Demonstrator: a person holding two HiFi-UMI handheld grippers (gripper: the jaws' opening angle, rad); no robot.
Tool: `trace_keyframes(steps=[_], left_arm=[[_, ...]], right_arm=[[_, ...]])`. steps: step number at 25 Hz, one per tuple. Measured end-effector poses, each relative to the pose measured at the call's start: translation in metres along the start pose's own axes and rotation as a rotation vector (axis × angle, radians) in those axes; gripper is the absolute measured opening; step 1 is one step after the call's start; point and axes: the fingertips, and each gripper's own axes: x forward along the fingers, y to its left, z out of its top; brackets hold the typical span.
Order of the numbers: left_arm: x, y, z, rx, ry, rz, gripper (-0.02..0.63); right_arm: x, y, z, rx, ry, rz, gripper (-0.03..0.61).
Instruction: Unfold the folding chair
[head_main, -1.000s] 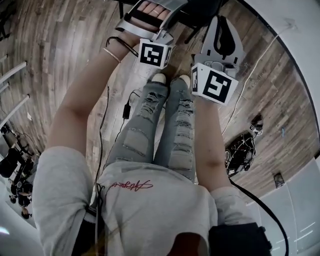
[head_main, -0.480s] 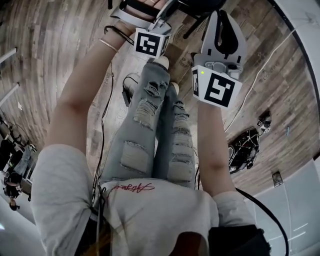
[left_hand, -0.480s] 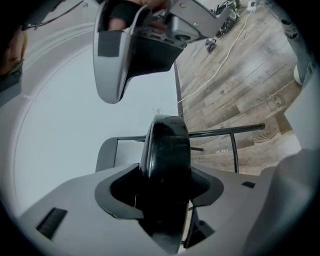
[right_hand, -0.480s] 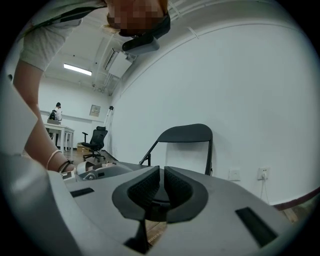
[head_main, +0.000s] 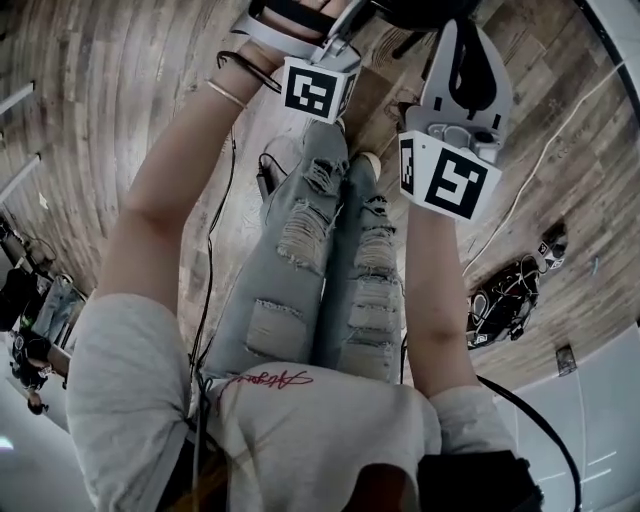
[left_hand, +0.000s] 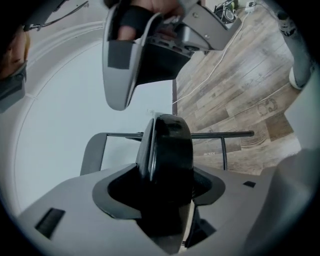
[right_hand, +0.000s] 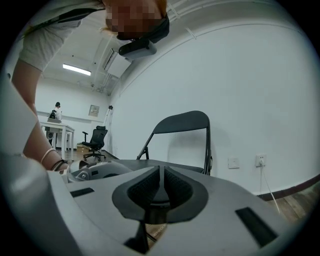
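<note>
Because the folding chair (right_hand: 182, 121) stands opened out beside the white wall (right_hand: 250, 75), my left gripper (left_hand: 165, 185) is opening its jaws around the dark seat edge (left_hand: 169, 140) between them — letting go, I judge — while my right gripper (right_hand: 160, 192) hangs alongside, closed on nothing.

**Your left hand-held gripper is letting go**
The left hand-held gripper (left_hand: 165, 184) is opening its jaws around the chair seat (left_hand: 170, 142) between them, and your left leg (head_main: 298, 232) has stepped forward beneath it.
</note>
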Motion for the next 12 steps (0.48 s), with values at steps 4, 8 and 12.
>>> trace_keyframes(steps=[4, 8, 12], left_arm=[[-0.015, -0.03, -0.002, -0.002, 0.0, -0.016, 0.307], [-0.019, -0.052, 0.002, -0.004, -0.013, -0.004, 0.313], [-0.019, -0.056, 0.001, 0.024, 0.003, 0.043, 0.313]], right_arm=[[-0.005, 0.011, -0.01, 0.0, 0.008, 0.008, 0.038], [-0.009, 0.016, -0.026, -0.022, 0.003, 0.007, 0.038], [-0.011, 0.025, -0.044, -0.05, -0.003, 0.036, 0.038]])
